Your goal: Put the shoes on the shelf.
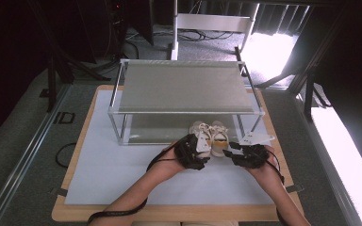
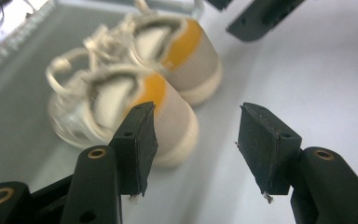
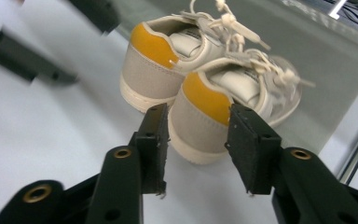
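Note:
Two small beige shoes with orange heel tabs and white laces stand side by side, heels toward me, at the front edge of the rack's lower shelf [image 1: 160,129]. The left shoe [image 1: 201,133] [image 2: 121,107] [image 3: 161,60] lies ahead and left of my left gripper [image 1: 204,148] [image 2: 196,135], which is open with nothing between its jaws. My right gripper [image 1: 230,149] [image 3: 198,135] is open too, with its jaws on either side of the right shoe's [image 1: 219,136] [image 3: 214,107] [image 2: 186,51] heel. I cannot tell whether they touch it.
A two-tier metal rack [image 1: 184,87] with a grey top shelf stands at the back of the white mat [image 1: 122,165] on the wooden table [image 1: 75,214]. Its front posts [image 1: 120,128] flank the shoes. Cables trail from both grippers toward me.

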`<state>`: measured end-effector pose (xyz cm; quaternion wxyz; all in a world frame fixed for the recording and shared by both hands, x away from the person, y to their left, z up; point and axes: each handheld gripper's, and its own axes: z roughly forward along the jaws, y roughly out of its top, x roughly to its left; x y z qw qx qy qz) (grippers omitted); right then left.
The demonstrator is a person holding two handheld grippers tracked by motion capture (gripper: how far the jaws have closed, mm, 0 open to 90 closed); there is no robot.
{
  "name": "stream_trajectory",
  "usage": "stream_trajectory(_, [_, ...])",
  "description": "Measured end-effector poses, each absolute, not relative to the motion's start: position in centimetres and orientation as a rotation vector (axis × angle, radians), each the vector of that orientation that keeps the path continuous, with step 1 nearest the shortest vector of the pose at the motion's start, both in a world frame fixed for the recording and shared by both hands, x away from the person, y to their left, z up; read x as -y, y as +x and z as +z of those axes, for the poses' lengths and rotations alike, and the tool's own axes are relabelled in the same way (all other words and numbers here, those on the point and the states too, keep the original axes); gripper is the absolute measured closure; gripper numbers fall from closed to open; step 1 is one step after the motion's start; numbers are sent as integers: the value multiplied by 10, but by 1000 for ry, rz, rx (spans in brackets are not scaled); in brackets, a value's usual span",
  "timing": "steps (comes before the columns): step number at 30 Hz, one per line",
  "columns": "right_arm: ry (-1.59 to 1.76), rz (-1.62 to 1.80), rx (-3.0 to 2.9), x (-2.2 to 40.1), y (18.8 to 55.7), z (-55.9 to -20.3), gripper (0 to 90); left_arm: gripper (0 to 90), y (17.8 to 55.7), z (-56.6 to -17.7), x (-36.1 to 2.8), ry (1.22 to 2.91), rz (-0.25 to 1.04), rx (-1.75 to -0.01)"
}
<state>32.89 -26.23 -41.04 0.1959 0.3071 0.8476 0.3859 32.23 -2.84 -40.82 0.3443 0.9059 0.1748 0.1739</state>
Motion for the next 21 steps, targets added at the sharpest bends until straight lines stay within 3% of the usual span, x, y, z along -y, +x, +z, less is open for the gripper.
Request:
stream_trajectory(1, [914,1108,-2344,264,326,-414,547,518,321,-409,29,2357,455,-457])
stream_trajectory(5, [1005,1135,-2310,265,320,-421,553,530,317,-416,28,2328,446,-564])
stream_trajectory(8, [1034,1150,-2294,265,318,-423,612,585,316,-420,24,2270,415,-624])
stream_trajectory(10, [1035,1141,-2290,264,316,-424,697,641,315,-423,23,2256,424,-623])
stream_trajectory(14, [1051,1122,-2287,260,317,-426,776,786,318,-427,22,2240,438,-682])
stream_trajectory(17, [1067,1092,-2292,256,321,-431,797,836,321,-432,25,2242,441,-701])
stream_trajectory(21, [1110,1073,-2267,251,328,-435,802,837,326,-442,32,2252,429,-727])
